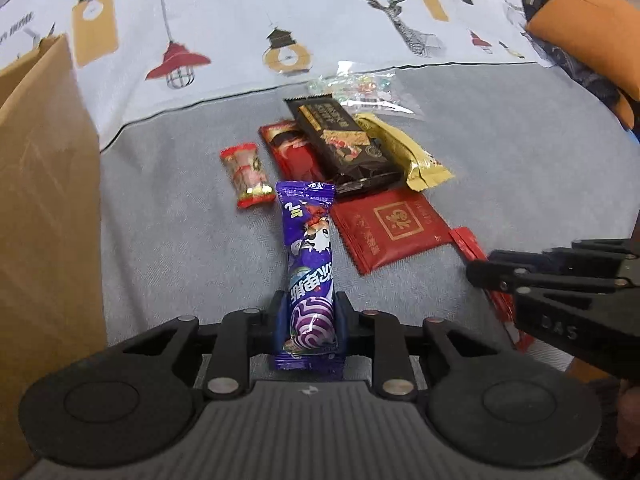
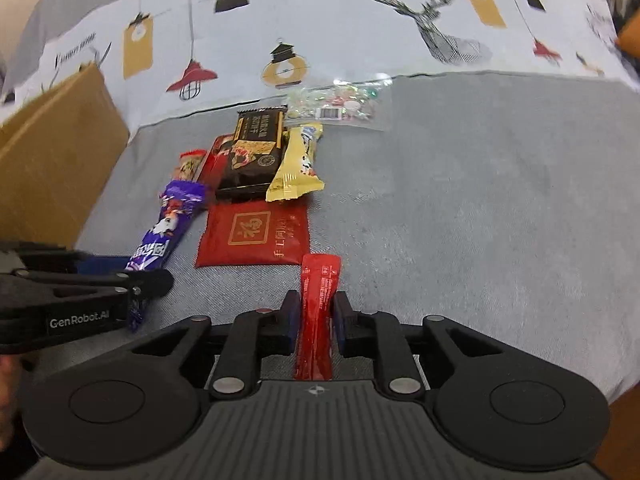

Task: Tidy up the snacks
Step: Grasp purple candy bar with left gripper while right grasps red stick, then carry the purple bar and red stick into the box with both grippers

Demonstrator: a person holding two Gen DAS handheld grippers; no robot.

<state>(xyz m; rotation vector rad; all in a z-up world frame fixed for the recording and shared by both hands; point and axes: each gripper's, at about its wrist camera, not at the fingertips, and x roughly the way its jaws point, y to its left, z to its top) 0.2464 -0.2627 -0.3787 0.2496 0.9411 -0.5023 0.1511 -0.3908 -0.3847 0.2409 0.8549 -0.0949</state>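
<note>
My left gripper (image 1: 310, 312) is shut on a purple snack bar (image 1: 310, 264), which also shows in the right wrist view (image 2: 168, 224). My right gripper (image 2: 316, 312) is shut on a thin red stick packet (image 2: 318, 304). Loose snacks lie ahead on the grey cloth: a flat red packet (image 1: 392, 228), a black chocolate bar (image 1: 344, 140), a yellow packet (image 1: 404, 152), a small red candy (image 1: 246, 174), a red packet under the black bar (image 1: 288, 144) and a clear candy bag (image 1: 360, 88).
A brown cardboard box (image 1: 44, 200) stands at the left, also in the right wrist view (image 2: 56, 148). A patterned white cloth (image 1: 280, 12) covers the far side. An orange cushion (image 1: 588, 28) sits far right.
</note>
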